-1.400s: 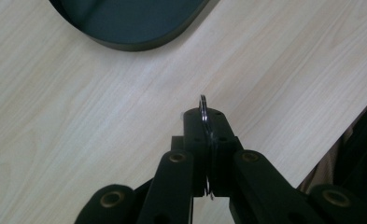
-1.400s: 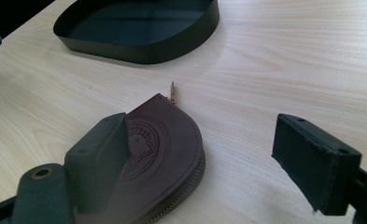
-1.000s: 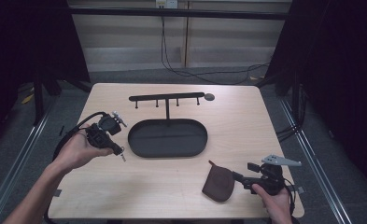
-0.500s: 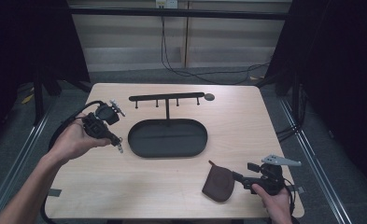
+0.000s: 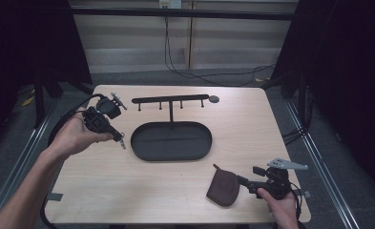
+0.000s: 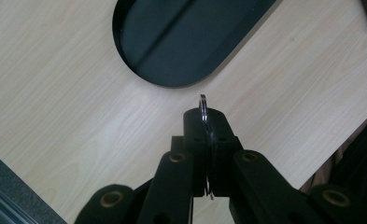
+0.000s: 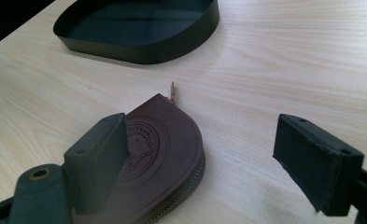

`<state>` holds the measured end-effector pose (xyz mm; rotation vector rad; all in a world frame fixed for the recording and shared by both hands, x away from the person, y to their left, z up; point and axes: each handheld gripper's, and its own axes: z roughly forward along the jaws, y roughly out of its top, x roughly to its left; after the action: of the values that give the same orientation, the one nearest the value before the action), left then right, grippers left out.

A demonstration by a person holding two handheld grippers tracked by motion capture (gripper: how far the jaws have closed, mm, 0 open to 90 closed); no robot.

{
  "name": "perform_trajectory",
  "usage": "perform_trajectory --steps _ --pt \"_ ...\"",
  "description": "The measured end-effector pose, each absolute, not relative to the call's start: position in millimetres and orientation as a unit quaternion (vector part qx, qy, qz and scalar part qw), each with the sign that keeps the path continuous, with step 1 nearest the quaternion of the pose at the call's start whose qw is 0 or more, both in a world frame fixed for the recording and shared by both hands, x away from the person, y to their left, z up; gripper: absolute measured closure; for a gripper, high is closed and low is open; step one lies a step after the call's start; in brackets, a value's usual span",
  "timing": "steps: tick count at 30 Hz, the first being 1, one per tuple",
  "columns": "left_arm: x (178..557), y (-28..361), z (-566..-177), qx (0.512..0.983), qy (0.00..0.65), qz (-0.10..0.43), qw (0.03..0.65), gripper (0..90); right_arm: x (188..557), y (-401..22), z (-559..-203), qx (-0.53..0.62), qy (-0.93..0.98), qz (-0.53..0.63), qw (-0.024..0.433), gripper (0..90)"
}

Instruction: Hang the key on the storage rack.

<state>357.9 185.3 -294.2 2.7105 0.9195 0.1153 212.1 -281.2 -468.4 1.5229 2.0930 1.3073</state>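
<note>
With my left gripper [image 5: 121, 141] clamped on a key ring [image 6: 203, 108] and my right gripper [image 7: 204, 154] open beside the pouch [image 7: 165, 154], I judge hanging the ring on the rack [image 5: 171, 100] comes next.

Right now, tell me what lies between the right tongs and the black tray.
The brown pouch near the right tongs, then bare table up to the black tray, per the right gripper view.

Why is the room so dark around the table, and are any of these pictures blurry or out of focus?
High view: light falls on the pale table while the surroundings stay nearly black. Left gripper view: the left claw close to the lens looks soft, with a glint on the metal ring it pinches. Right gripper view: the near jaws are blurred, the brown pouch sharper, the black tray casting a soft shadow.
</note>
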Motion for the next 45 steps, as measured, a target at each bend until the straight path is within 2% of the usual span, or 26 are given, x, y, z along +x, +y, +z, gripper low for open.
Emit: perform_trajectory --steps 26,45 --pt "381 166 -261 0.938 0.319 0.041 0.132 88.9 212 -281 -468 0.522 0.716 0.448 0.119 17.7" --pt "412 155 -257 0.923 0.36 0.045 0.13 89.0 211 -282 -468 0.521 0.716 0.449 0.117 17.8"
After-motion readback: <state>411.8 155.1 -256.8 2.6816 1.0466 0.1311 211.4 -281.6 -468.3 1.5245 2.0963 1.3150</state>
